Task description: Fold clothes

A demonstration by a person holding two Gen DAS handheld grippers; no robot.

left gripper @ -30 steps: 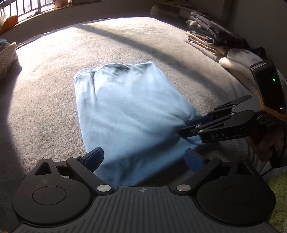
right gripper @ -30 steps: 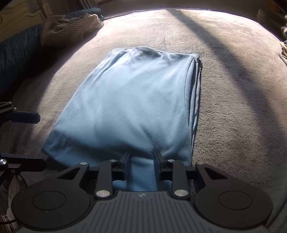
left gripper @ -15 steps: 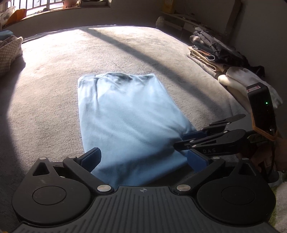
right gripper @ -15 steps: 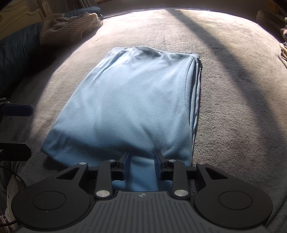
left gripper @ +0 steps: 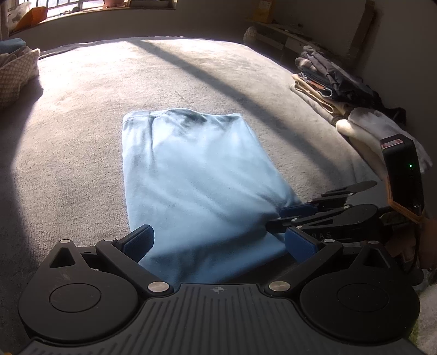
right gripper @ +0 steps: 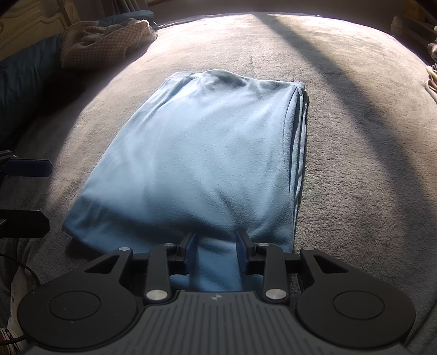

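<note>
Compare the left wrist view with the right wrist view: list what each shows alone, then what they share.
Left wrist only: the stack of folded clothes, a windowsill, and the right claw seen side-on at the cloth's edge.
Right wrist only: dark blue bedding and the cloth's layered side edge.
Both: the blue cloth on the grey blanket, the patterned fabric, and the open left claw.

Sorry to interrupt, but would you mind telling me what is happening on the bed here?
A person is folding clothes with two handheld claws. The light blue garment lies folded on the grey blanket. The right claw has its near edge between its pads, while the left claw hangs open over the near left corner. Folded clothes are stacked at the right.
</note>
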